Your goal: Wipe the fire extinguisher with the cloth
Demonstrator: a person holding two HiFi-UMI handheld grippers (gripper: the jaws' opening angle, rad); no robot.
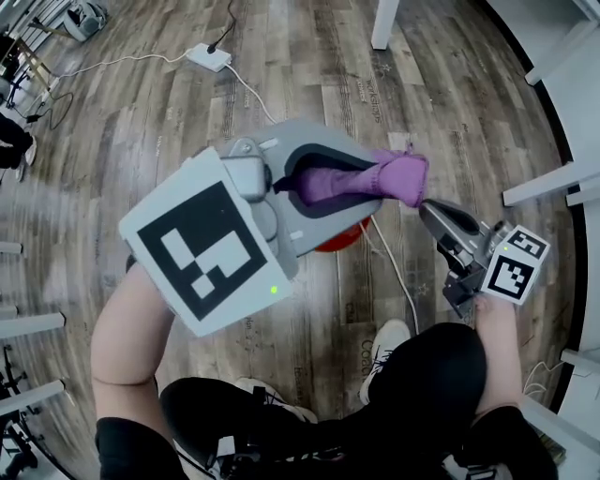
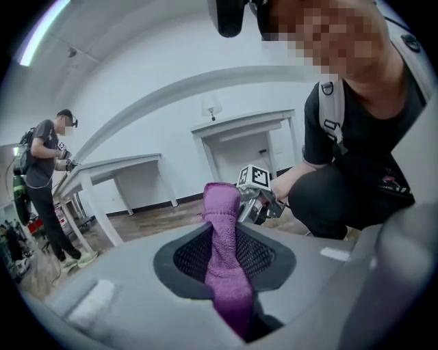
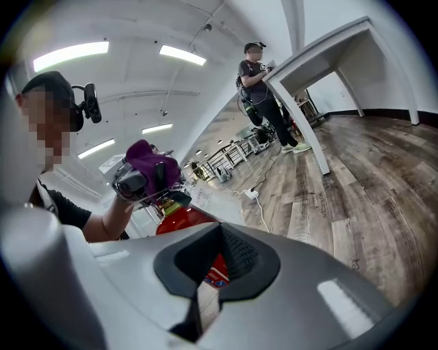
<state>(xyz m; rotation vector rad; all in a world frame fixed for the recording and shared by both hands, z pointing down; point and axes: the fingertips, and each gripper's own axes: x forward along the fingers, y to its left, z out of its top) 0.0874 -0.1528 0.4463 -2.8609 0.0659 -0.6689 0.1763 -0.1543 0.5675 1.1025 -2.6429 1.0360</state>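
Observation:
My left gripper (image 1: 398, 176) is raised in the middle of the head view and is shut on a purple cloth (image 1: 361, 180). In the left gripper view the cloth (image 2: 226, 253) runs as a folded strip between the jaws and sticks out past the tips. The red fire extinguisher (image 1: 339, 240) shows only as a sliver under the left gripper; in the right gripper view its red body (image 3: 179, 220) stands just beyond the jaws. My right gripper (image 1: 428, 210) is at the right, close to the cloth's end, shut with nothing in it.
A white power strip (image 1: 208, 56) with its cable lies on the wooden floor at the back. A white cable (image 1: 398, 277) runs past my shoe (image 1: 384, 342). White table legs (image 1: 384, 23) stand at the back and right. Another person (image 3: 256, 75) stands by a table.

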